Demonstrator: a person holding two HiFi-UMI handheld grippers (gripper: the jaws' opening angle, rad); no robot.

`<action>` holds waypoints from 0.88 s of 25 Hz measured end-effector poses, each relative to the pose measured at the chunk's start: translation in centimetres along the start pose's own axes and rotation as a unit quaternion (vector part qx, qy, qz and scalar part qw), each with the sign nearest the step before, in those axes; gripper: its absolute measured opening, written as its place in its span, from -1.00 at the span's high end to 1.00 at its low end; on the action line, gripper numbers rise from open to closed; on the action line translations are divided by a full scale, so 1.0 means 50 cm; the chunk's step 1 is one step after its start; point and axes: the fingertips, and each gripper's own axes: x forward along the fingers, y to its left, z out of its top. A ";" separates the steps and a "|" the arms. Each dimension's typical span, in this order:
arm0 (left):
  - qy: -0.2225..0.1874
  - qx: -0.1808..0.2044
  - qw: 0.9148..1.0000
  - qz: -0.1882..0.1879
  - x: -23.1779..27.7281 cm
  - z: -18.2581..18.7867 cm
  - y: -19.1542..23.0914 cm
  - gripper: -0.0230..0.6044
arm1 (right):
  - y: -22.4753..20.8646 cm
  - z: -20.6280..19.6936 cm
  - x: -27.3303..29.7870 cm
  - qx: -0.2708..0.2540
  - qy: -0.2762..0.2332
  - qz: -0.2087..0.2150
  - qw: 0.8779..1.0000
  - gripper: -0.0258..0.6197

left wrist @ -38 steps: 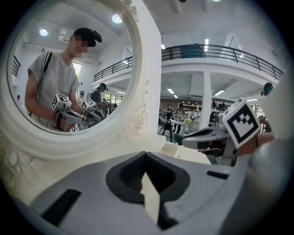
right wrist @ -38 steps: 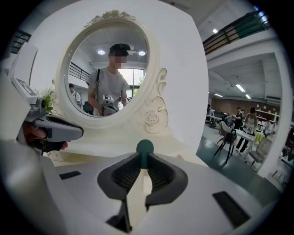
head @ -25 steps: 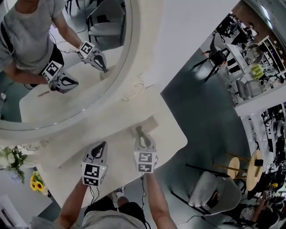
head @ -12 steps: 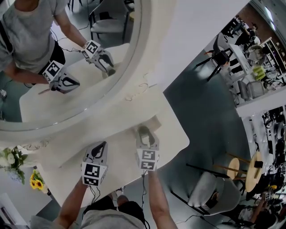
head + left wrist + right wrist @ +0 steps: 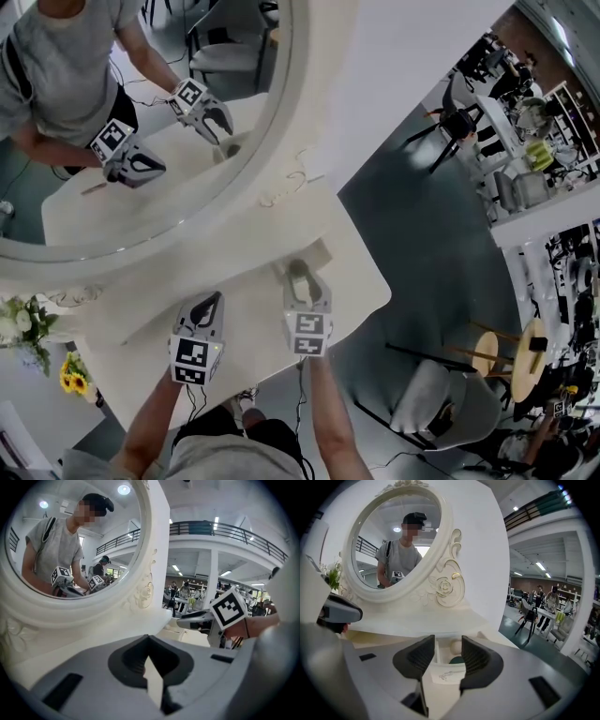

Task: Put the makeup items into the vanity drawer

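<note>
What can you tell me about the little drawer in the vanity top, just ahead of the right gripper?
The drawer is small and cream like the vanity it is set in. It looks like painted wood and stands pulled open. Its front carries a faint scroll motif. Inside lie a pale round item and a dark green item. The right gripper hangs over it, jaws opening with nothing gripped between them. Whether they touch the drawer is unclear.
</note>
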 end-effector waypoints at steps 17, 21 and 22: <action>-0.060 0.014 0.997 0.050 -0.177 0.074 -0.045 0.93 | 0.125 0.110 -0.219 -0.028 -0.084 0.061 0.994 0.36; -0.072 0.018 0.995 0.063 -0.226 0.077 -0.061 0.93 | 0.156 0.123 -0.279 -0.032 -0.106 0.081 0.991 0.39; -0.073 0.018 0.995 0.068 -0.237 0.073 -0.064 0.93 | 0.163 0.125 -0.292 -0.033 -0.110 0.085 0.990 0.41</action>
